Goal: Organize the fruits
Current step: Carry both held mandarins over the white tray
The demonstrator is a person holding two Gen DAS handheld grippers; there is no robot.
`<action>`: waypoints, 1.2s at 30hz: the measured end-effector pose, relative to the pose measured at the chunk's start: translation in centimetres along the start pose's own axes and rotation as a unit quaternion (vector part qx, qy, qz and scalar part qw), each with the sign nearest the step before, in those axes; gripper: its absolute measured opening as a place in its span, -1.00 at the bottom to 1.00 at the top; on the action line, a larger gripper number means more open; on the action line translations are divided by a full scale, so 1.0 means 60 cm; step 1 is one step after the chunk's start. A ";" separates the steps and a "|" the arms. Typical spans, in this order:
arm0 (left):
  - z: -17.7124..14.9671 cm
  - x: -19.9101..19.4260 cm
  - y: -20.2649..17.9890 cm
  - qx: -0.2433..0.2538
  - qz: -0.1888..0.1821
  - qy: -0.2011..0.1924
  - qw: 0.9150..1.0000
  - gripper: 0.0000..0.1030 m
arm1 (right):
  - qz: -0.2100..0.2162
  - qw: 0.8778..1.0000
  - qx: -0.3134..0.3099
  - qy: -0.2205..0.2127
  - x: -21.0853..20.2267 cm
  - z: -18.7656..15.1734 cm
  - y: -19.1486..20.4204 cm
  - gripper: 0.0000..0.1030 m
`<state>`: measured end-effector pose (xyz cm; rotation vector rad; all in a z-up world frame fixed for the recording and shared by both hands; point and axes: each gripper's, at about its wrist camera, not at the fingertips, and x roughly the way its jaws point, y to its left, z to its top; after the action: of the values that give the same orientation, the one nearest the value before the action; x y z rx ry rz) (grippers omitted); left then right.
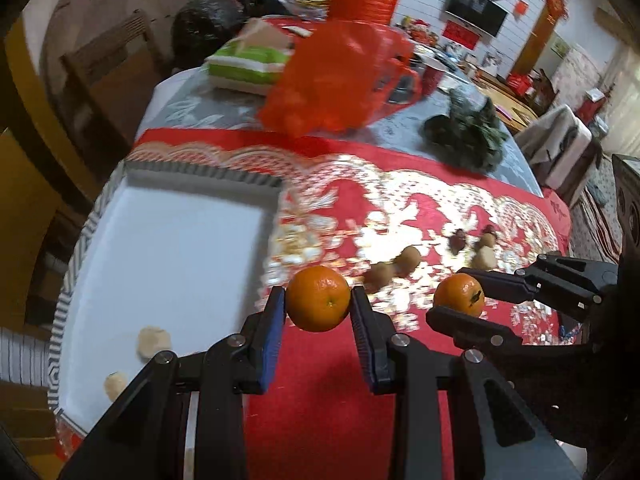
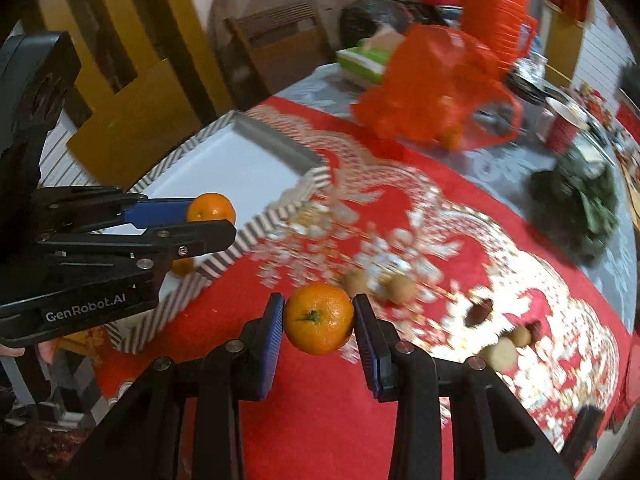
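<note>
**Tangerines in both grippers, carried toward the white tray**

Tangerines gripped two at once — one per gripper, both lifted clear of the red cloth (image 1: 320,420).

Left tangerine (image 1: 319,298): pinched between the blue pads of the left gripper (image 1: 319,304), jaws narrowed to the width of the fruit and pressing on its two sides. Seen from the right wrist camera as hanging over the near corner of the white tray (image 2: 224,168), the same left gripper (image 2: 208,224) and its fruit (image 2: 212,208) just above the striped rim.

Right tangerine (image 2: 319,318): clamped the same way in the right gripper (image 2: 319,320), stem toward the camera, jaws closed onto the fruit and no wider. Placed to the right of the tray, over the cloth, near but not yet above the rim; from the left wrist camera, the right gripper (image 1: 460,302) and its tangerine (image 1: 460,295) well right of the tray's edge.

Step in hand, judged: transport to the tray, not yet release. Already inside the tray — two small pale fruits (image 1: 153,342) at its near end. Right of the tray, loose on the cloth: brown round fruits (image 1: 410,258) and dark ones (image 1: 458,239), probably later picks.

Next move, likely: lower the left tangerine into a bare part of the tray, away from the pale fruits, then ease the jaws apart; round fruit, so apt to roll if dropped from height. Right gripper to follow past the rim.
</note>
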<state>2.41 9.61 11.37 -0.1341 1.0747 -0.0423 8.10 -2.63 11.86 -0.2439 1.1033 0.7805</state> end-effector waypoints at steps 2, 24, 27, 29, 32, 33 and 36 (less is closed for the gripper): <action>-0.004 -0.002 0.026 -0.011 0.005 0.001 1.000 -0.39 | 0.006 1.000 -0.010 0.003 0.013 0.012 0.020 -0.26; -0.039 0.018 0.284 -0.123 0.059 0.017 0.991 -0.39 | 0.048 0.996 -0.067 0.045 0.182 0.123 0.150 -0.26; -0.044 0.026 0.302 -0.132 0.061 0.023 0.989 -0.38 | 0.048 0.995 -0.068 0.057 0.204 0.125 0.154 -0.26; -0.047 0.031 0.312 -0.138 0.060 0.026 0.988 -0.39 | 0.049 0.994 -0.068 0.064 0.217 0.125 0.157 -0.26; -0.054 0.039 0.321 -0.143 0.056 0.034 0.988 -0.39 | 0.050 0.994 -0.067 0.069 0.230 0.124 0.159 -0.26; -0.056 0.042 0.323 -0.144 0.055 0.036 0.987 -0.39 | 0.050 0.994 -0.067 0.071 0.233 0.124 0.159 -0.26; -0.061 0.051 0.325 -0.148 0.055 0.041 0.987 -0.39 | 0.050 0.993 -0.068 0.077 0.244 0.124 0.163 -0.26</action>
<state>0.03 28.29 4.45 -0.3425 1.1656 0.2140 10.02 14.88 4.41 -0.3701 1.2173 0.9399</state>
